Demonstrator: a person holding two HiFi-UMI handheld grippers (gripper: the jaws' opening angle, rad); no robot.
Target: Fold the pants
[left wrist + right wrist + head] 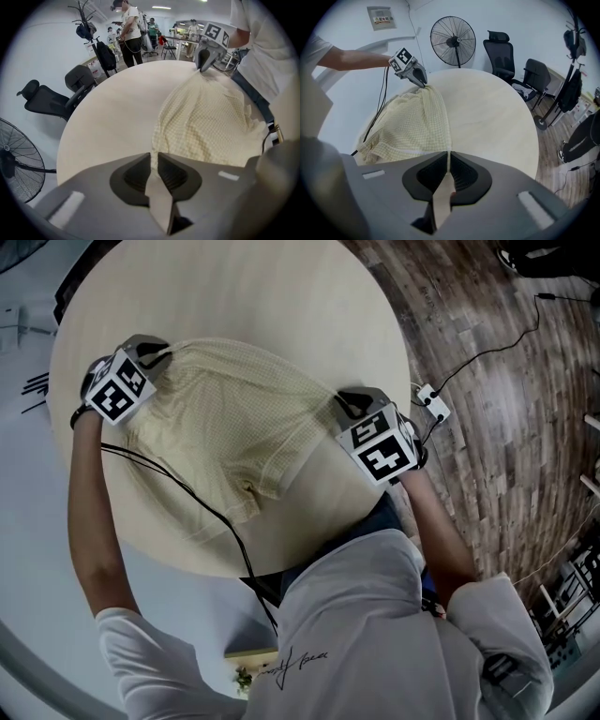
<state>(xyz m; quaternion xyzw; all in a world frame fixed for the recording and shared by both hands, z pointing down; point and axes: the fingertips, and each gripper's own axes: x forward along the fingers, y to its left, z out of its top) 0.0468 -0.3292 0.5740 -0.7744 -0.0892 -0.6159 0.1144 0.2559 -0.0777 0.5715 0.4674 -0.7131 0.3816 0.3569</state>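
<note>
Pale yellow checked pants (225, 437) lie bunched on the round beige table (253, 296), stretched between my two grippers. At the cloth's far left corner, my left gripper (161, 357) is shut on a fold of the fabric (206, 122), which runs in between its pads (153, 157). My right gripper (345, 401) pinches the opposite corner, and cloth (412, 126) passes through its shut jaws (448, 157). Each gripper shows in the other's view: the right gripper (204, 58) and the left gripper (419, 78), both pointing steeply down at the cloth.
A black cable (187, 488) trails over the pants and the table's near edge. Wooden floor with a small white box (431, 401) and cables lies to the right. A standing fan (452, 35), office chairs (506, 56), a coat rack (91, 33) and people (129, 28) surround the table.
</note>
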